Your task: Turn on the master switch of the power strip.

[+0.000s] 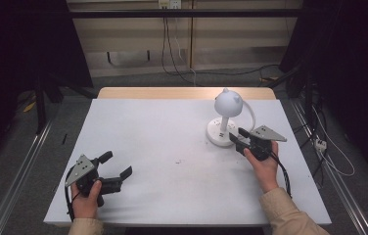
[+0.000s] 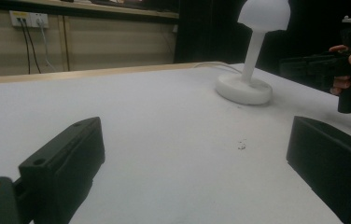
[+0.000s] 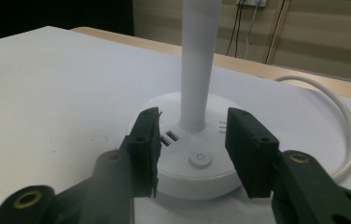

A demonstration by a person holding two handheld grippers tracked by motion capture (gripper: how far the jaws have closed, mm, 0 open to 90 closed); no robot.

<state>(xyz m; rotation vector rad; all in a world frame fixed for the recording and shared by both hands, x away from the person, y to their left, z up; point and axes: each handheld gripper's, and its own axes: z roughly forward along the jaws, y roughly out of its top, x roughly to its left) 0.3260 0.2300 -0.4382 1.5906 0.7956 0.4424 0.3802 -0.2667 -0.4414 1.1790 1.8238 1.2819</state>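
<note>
**Mia:** What is the right gripper [image 1: 238,138] doing?

**Ben:** It sits at the white lamp [image 1: 225,117]. In the right gripper view its two black jaws stand on each side of the lamp's round base [image 3: 197,161]. There is a gap between them. The base looks like it is partly in that gap, but I cannot tell if the pads touch it.

**Mia:** So is it pinching the lamp?

**Ben:** Not that I can see. The jaws are partly spread, with the power button [image 3: 200,158] and two small USB slots [image 3: 169,137] showing between them. The lamp's straight stem [image 3: 197,65] goes up right behind.

**Mia:** Where is the lamp on the table?

**Ben:** It stands upright on the far right part of the white table [image 1: 172,142]. It has a round head with two little ears [image 1: 228,101]. A white cord [image 3: 346,126] curls out from behind the base to the right.

**Mia:** Who holds that gripper?

**Ben:** A person's right hand [image 1: 265,164], coming in from the bottom in a tan sleeve [image 1: 289,215].

**Mia:** And the other one?

**Ben:** The left gripper [image 1: 118,164] is near the front left of the table, well apart from the lamp. The left hand [image 1: 86,198] holds it. Its jaws are spread wide, with nothing between them but bare table.

**Mia:** Anything else?

**Ben:** A tiny dark speck [image 1: 177,161] lies on the table between the two grippers. Behind the table are a wall, some black cables [image 1: 172,54] and a wall socket [image 1: 170,4].
</note>
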